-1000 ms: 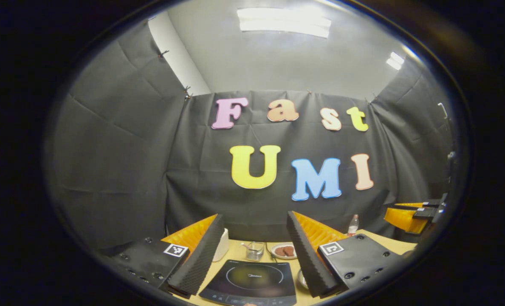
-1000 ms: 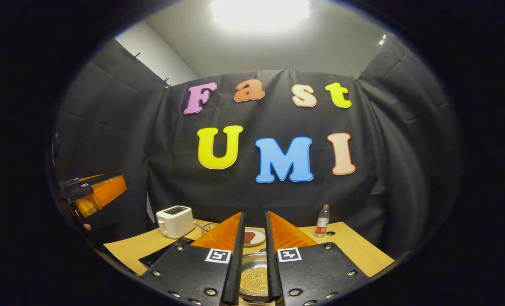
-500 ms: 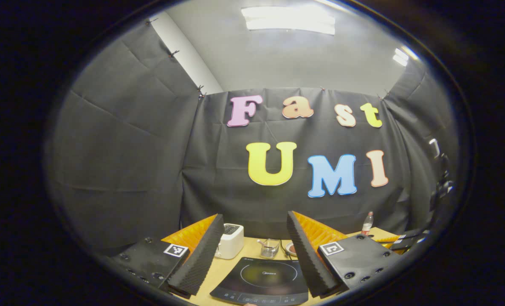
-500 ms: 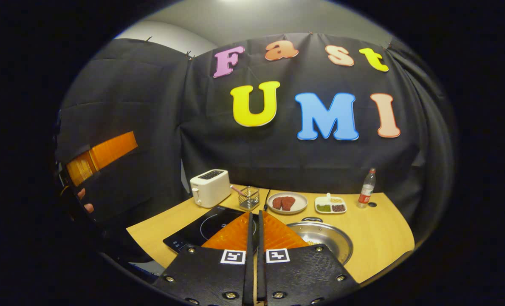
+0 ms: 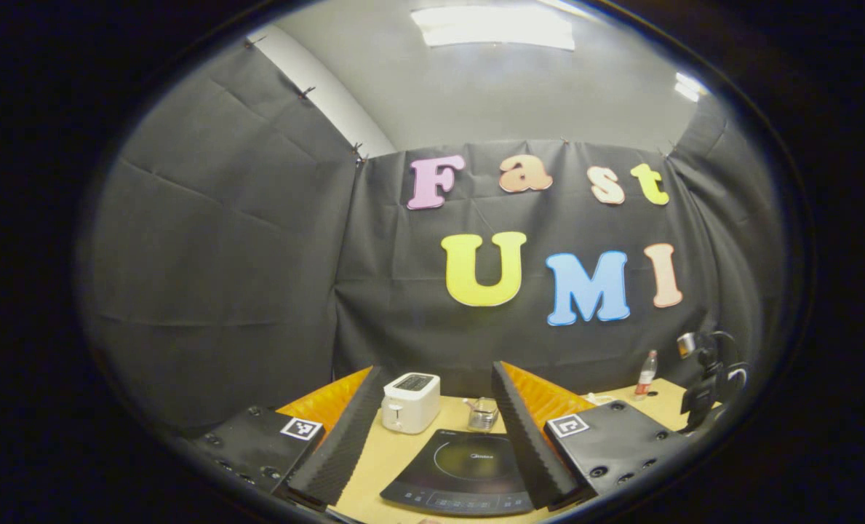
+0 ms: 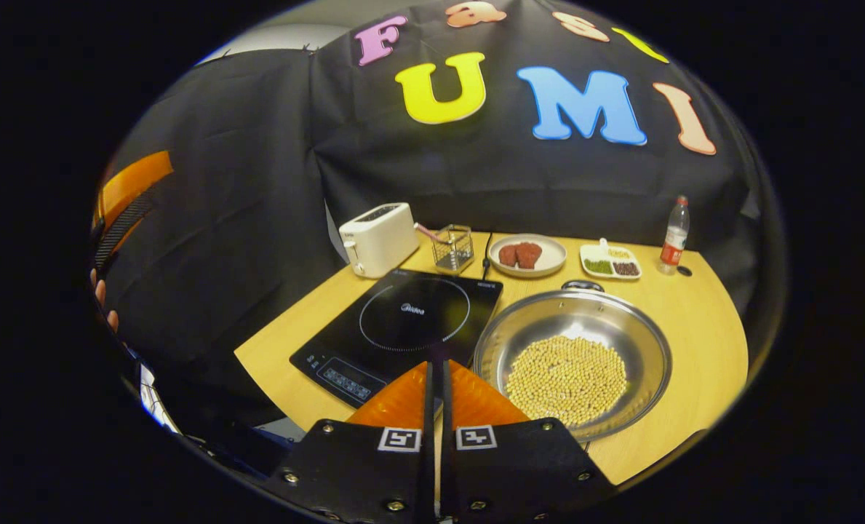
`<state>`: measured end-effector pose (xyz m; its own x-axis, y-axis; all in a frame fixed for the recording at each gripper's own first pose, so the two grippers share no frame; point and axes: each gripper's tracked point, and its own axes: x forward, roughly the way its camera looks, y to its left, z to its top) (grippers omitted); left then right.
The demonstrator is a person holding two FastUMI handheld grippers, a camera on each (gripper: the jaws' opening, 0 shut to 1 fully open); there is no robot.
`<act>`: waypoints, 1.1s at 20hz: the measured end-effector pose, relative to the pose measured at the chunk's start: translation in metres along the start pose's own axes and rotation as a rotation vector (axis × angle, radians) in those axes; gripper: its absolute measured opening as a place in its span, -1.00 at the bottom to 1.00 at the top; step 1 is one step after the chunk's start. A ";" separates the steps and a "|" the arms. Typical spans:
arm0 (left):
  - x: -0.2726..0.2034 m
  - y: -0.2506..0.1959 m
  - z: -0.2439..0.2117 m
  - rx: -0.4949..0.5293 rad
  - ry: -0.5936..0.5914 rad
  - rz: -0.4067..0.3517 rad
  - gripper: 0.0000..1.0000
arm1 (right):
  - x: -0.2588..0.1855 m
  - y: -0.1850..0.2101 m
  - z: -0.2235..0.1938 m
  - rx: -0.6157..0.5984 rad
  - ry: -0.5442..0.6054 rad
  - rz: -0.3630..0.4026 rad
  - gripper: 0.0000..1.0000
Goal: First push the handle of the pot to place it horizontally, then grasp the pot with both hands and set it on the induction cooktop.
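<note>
In the right gripper view a steel pot (image 6: 621, 327) holding pale beans stands on the wooden table (image 6: 701, 327), right of the black induction cooktop (image 6: 403, 320). A small loop handle (image 6: 583, 285) shows on the pot's far rim. My right gripper (image 6: 436, 367) is shut with nothing between its fingers and hovers above the table's near edge, its tips between cooktop and pot. My left gripper (image 5: 436, 369) is open and empty, held level over the near side of the cooktop (image 5: 468, 473). It also appears at the far left as the orange left gripper (image 6: 130, 185), a hand below it.
Along the back of the table stand a white toaster (image 6: 379, 236), a wire basket (image 6: 452, 247), a plate of meat (image 6: 527, 255), a small divided dish (image 6: 610, 262) and a bottle (image 6: 674, 236). The black cloth wall closes the back and left.
The right gripper has closed its small gap, risen and tipped down, so the whole table now lies below it. The left gripper has swung, bringing the toaster into its view.
</note>
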<state>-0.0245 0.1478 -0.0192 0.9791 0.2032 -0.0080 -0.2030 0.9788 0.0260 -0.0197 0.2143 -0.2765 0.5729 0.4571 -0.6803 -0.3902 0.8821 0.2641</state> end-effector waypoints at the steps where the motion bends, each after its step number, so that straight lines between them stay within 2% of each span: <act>1: -0.001 0.001 -0.001 0.002 0.006 0.006 0.93 | 0.008 -0.004 -0.011 0.006 0.039 0.000 -0.93; 4: -0.002 0.001 -0.004 0.001 0.019 0.014 0.99 | 0.022 -0.015 -0.036 0.025 0.118 -0.010 -0.93; 10: -0.001 -0.002 -0.005 0.002 0.022 0.011 0.93 | 0.040 -0.029 -0.073 0.104 0.239 -0.030 -0.92; 14: 0.004 -0.008 -0.011 0.014 0.032 0.001 0.97 | 0.043 -0.042 -0.086 0.171 0.276 -0.058 -0.93; 16: 0.008 -0.013 -0.014 0.013 0.038 -0.008 0.89 | 0.041 -0.045 -0.085 0.209 0.278 -0.054 -0.94; 17: 0.010 -0.016 -0.014 0.006 0.038 -0.013 0.99 | 0.042 -0.047 -0.086 0.221 0.282 -0.059 -0.98; 22: 0.016 -0.035 -0.014 -0.004 0.028 -0.046 0.99 | 0.029 -0.058 -0.092 0.223 0.292 -0.089 -0.98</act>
<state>-0.0020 0.1173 -0.0339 0.9867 0.1581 -0.0367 -0.1574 0.9873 0.0208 -0.0470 0.1660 -0.3739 0.3556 0.3545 -0.8648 -0.1635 0.9346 0.3159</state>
